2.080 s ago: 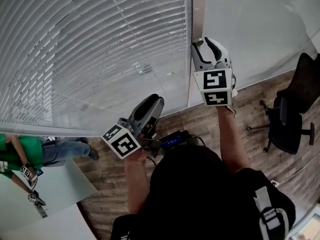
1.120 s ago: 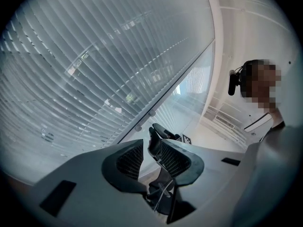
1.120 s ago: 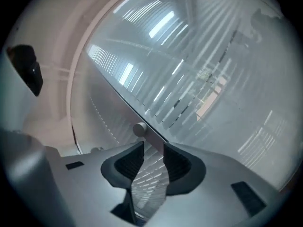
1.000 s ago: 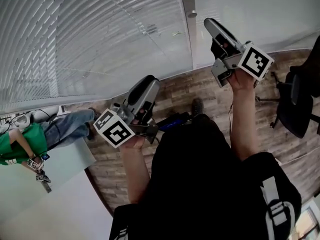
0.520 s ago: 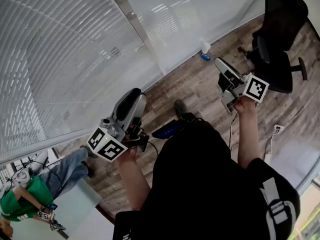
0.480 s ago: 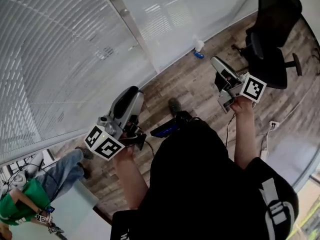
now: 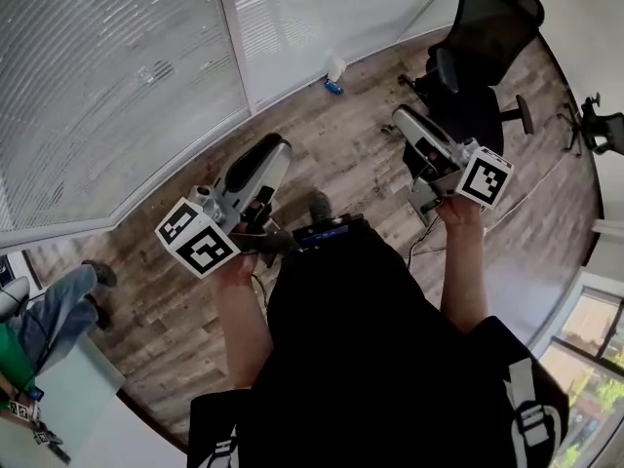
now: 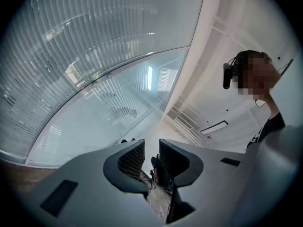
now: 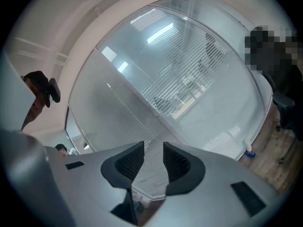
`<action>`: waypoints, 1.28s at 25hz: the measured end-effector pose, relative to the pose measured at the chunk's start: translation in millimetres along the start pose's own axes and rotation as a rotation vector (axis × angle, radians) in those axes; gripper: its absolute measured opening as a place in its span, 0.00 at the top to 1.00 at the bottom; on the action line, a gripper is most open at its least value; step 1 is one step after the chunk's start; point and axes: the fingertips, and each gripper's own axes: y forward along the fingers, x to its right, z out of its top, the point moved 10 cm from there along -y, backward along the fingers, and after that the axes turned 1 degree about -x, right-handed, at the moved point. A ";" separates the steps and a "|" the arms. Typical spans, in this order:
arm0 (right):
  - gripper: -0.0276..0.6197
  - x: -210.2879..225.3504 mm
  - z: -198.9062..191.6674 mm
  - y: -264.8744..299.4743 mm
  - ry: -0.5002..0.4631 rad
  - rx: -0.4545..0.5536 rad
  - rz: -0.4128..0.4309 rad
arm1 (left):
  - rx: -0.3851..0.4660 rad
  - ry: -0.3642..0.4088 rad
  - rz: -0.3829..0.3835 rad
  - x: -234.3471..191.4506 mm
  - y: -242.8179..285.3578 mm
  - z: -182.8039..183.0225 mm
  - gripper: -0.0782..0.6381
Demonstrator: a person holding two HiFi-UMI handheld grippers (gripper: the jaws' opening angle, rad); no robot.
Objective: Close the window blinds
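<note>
Left gripper (image 7: 276, 146) at 9 o'clock in the head view: jaws slightly apart, nothing between them. Right gripper (image 7: 405, 120) at 2 o'clock: jaws parted the same (also empty). Blinds (image 7: 107, 76) hang at 10 o'clock, well apart from both; chair (image 7: 478, 47) at 1 o'clock.

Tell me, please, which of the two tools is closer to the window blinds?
The left tool, on the side where the window blinds hang; the right tool is out by the black office chair.
</note>
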 end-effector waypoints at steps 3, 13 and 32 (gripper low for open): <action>0.76 -11.2 10.5 33.8 -0.044 -0.063 0.046 | 0.052 0.006 0.042 -3.5 -6.5 11.8 0.74; 0.76 5.3 16.3 -39.5 -0.027 -0.126 0.193 | 0.023 0.071 0.143 77.9 41.1 -44.7 0.74; 0.76 45.2 -13.1 -115.0 0.017 -0.164 0.410 | -0.116 0.172 0.429 202.9 83.7 -138.2 0.74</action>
